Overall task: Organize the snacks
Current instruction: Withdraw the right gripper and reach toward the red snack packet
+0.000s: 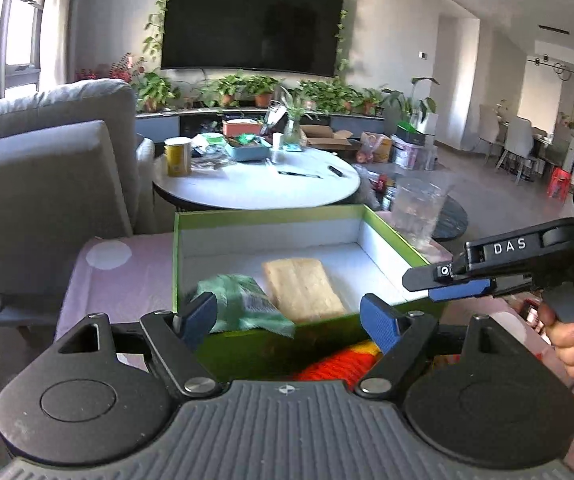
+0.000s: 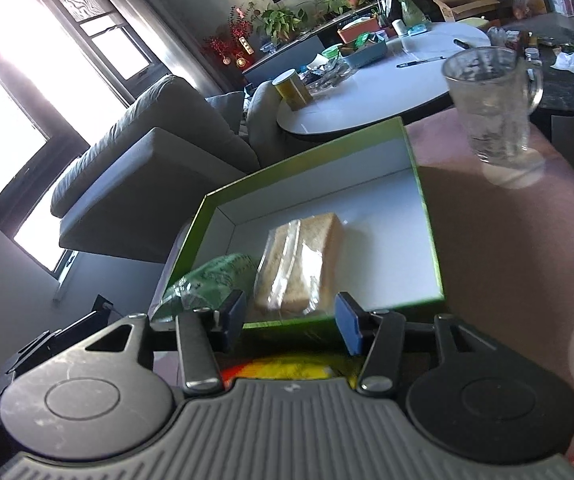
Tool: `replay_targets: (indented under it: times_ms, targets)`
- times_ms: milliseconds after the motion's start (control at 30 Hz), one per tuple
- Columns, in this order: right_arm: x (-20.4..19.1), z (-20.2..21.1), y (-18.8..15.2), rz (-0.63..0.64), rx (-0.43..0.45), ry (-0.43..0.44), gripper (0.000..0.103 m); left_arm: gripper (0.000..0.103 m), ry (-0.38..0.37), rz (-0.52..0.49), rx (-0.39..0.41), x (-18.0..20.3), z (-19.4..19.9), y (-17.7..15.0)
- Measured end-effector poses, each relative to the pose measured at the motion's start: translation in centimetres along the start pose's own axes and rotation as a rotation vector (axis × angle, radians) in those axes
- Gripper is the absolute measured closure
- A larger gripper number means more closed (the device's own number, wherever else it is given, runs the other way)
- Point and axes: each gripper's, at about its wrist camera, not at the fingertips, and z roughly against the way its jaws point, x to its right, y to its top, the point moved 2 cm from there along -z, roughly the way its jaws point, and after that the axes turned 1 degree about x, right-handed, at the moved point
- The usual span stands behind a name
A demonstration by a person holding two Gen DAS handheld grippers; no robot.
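Observation:
A green box [image 1: 271, 213] with a white inside sits on a pink table. In it lie a wrapped slice of tan bread [image 1: 303, 288] and a green packet [image 1: 243, 304] at its near left. My left gripper [image 1: 289, 320] is open over the box's near edge, empty. My right gripper [image 1: 439, 280] reaches in from the right above the box's right wall. In the right wrist view the right gripper [image 2: 290, 320] is open and empty, just before the box [image 2: 307, 152], with the bread [image 2: 303, 260] and green packet [image 2: 211, 280] ahead. A red-yellow packet [image 1: 343, 364] [image 2: 287, 368] lies below both grippers.
A clear glass mug [image 2: 491, 108] stands on the pink table [image 2: 507, 240] right of the box. A grey sofa [image 1: 47, 168] is at the left. A round white table [image 1: 259, 184] with a yellow can and clutter stands behind.

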Motion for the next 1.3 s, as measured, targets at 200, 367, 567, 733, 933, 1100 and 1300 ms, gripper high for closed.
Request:
replay_targets:
  times_ms: [200,367,567,733,933,1100,1300]
  targets:
    - [0.7,2.2,-1.3,0.038,0.004,-0.030,0.045,0.026,-0.030,-0.014,-0.037,1.5,0.5,-1.5]
    - [1.8,3.7,-2.6,0.095,-0.008,-0.052,0.032,0.026,-0.105,-0.047,-0.065,4.0,1.2,-2.6]
    - [4.3,4.9,-4.0,0.063,-0.024,-0.090,0.029,0.026,-0.168,-0.075,-0.115,6.9,0.7,-3.8]
    - [5.5,5.8,-5.1,0.063,-0.030,-0.109,0.025,0.026,-0.219,-0.108,-0.169,9.5,0.6,-5.1]
    - [7.3,6.6,-6.1,0.026,-0.026,-0.134,0.024,0.026,-0.242,-0.184,-0.220,12.6,0.5,-6.3]
    - [7.8,7.5,-7.0,0.021,-0.017,-0.124,0.024,0.026,-0.319,-0.176,-0.288,14.4,0.3,-7.0]
    - [7.8,8.2,-7.8,0.061,-0.051,-0.120,0.024,0.026,-0.310,-0.173,-0.350,15.6,-1.1,-7.8]
